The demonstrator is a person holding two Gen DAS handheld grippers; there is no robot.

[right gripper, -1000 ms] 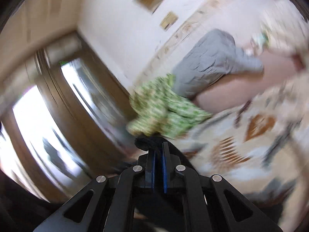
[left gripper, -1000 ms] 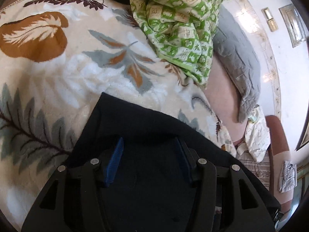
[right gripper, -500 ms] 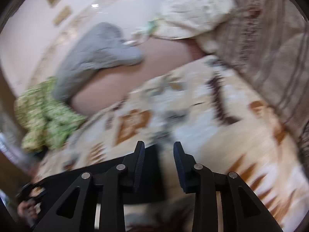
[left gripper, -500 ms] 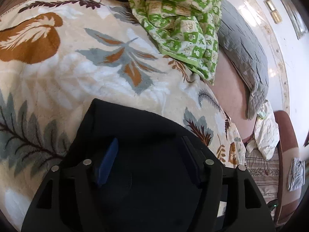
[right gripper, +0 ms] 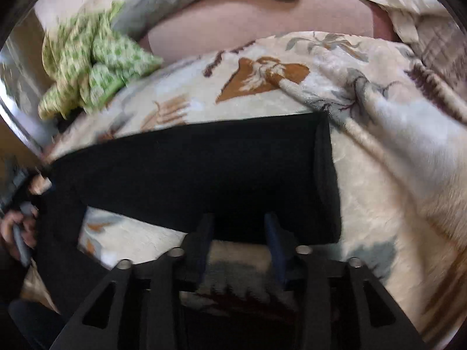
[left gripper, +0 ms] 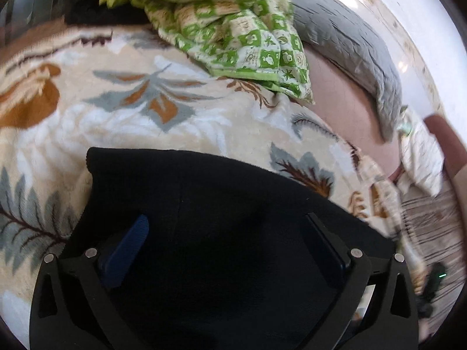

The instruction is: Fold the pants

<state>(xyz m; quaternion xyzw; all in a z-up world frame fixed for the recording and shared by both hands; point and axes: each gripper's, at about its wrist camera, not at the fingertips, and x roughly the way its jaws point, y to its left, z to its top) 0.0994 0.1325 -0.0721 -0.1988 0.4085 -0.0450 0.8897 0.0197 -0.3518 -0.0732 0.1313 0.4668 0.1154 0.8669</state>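
The black pants (right gripper: 189, 163) lie flat on a cream blanket with leaf prints (right gripper: 394, 151), one end forming a straight folded edge at the right. My right gripper (right gripper: 238, 227) is open and empty, its tips at the pants' near edge. In the left wrist view the pants (left gripper: 221, 204) fill the lower half. My left gripper (left gripper: 227, 233) is open wide just above the black cloth and holds nothing.
A green checked cloth (left gripper: 233, 29) is bunched at the far side of the blanket, also in the right wrist view (right gripper: 93, 67). A grey pillow (left gripper: 350, 46) and a pink mattress (left gripper: 344, 105) lie beyond. A hand (right gripper: 20, 227) shows at the left edge.
My right gripper has opened, let go of the pants and swung down over the blanket. My left gripper has opened wider and drawn back a little above the pants.
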